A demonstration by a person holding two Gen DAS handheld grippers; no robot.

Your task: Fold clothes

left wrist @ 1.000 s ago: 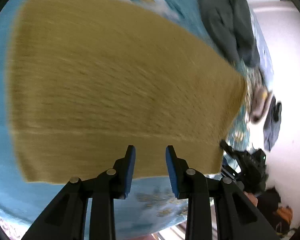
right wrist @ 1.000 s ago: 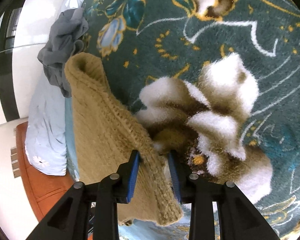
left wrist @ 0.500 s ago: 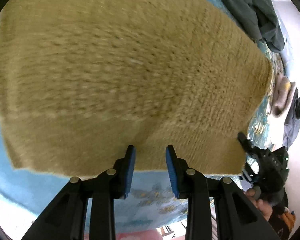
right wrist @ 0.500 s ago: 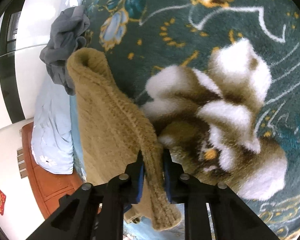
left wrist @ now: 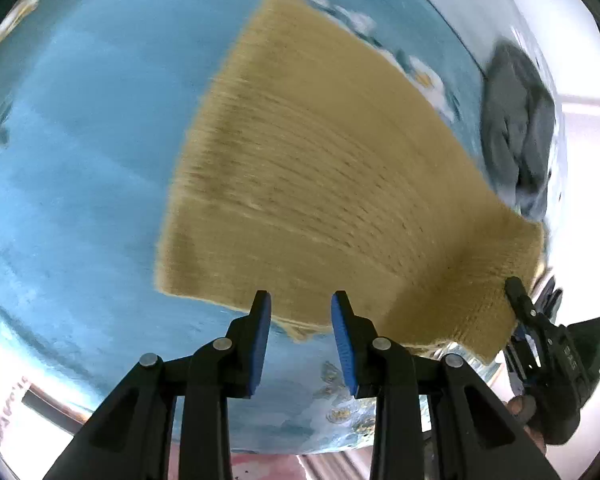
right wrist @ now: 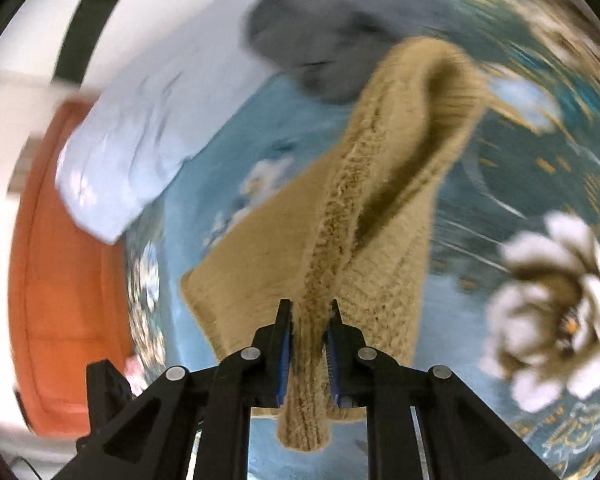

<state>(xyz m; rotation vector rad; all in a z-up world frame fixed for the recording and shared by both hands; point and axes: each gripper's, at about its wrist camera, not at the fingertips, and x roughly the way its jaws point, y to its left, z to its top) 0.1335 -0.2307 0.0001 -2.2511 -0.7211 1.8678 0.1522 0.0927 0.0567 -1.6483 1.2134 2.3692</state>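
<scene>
While clamped on the tan sweater [right wrist: 380, 184] above the bed [left wrist: 80, 140], right gripper [right wrist: 307, 320] mid-fold; left gripper [left wrist: 300, 332] parted, empty; grey garment [left wrist: 516, 128] unfolded

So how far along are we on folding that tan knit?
Early stage. Done: the right gripper has clamped an edge of the tan knit, its jaws having just closed on it. In hand: that edge is raised off the floral blanket. The left gripper is open and empty. Left: laying the fold over, then the crumpled grey garment.
</scene>
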